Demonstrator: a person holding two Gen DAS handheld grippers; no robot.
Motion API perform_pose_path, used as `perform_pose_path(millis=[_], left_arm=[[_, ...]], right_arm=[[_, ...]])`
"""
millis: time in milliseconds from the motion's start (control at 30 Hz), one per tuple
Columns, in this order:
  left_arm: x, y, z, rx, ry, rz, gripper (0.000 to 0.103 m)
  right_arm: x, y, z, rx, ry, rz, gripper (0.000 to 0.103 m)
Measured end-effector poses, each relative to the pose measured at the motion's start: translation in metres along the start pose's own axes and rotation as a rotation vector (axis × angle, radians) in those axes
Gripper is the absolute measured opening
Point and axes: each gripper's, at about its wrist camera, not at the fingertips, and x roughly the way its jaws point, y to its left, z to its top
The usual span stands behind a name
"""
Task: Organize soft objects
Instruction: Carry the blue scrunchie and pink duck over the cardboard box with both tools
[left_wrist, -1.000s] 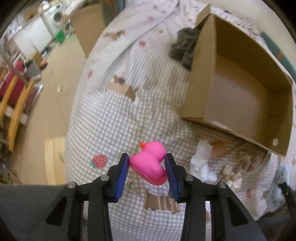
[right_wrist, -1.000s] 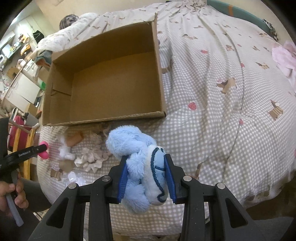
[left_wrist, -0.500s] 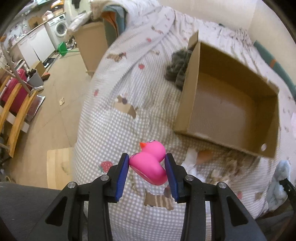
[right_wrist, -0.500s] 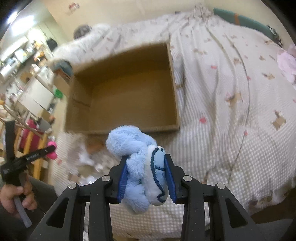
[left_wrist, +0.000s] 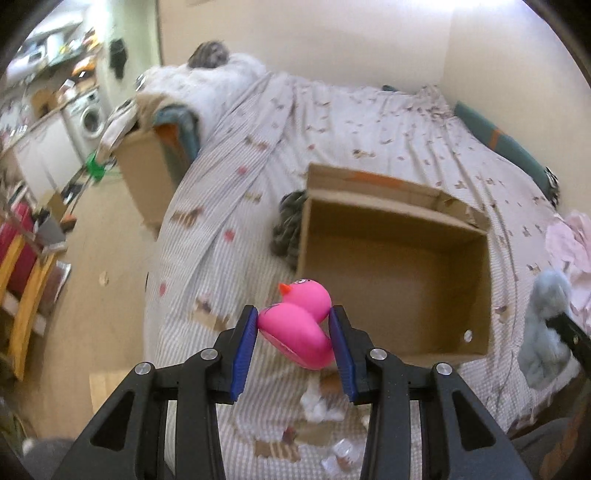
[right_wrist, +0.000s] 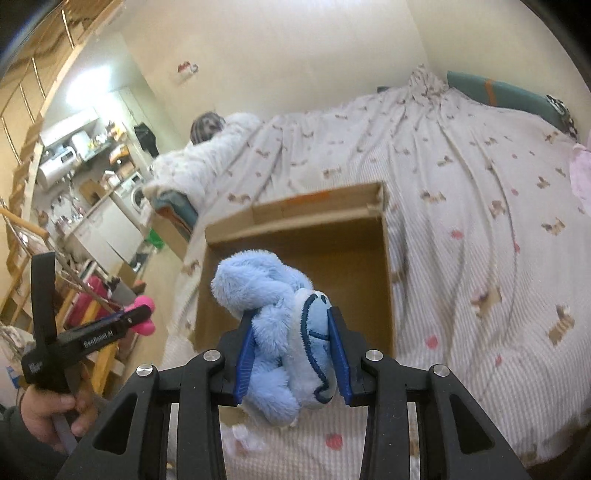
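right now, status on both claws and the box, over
Left claw shut on pink duck. Right claw shut on blue plush. Cardboard box open, looks empty. Nothing blocking it.

Box on bed; duck before box, plush right of duck

Home bedroom, patterned bed, washing machine (blurred, probably kitchen) beyond
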Motion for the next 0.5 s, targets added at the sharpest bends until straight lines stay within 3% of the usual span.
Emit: perform_pose_path(millis=[133,300,500], left_arm=[[0.01,-0.017,0.017,0.049,-0.024,-0.006,0.036],[0.038,-0.031,0.027,0.07,0.001,-0.019,0.036],[0.08,-0.041,0.021,0.084,0.018,-0.043,0.036]], right_arm=[[0.013,-0.001,0.018,-0.001,-0.02,0.005,0.039],[0.039,-0.008,0.03,0.005,-0.02,-0.012,0.039],[0.077,-0.033,0.022,0.067,0.018,-0.066,0.039]])
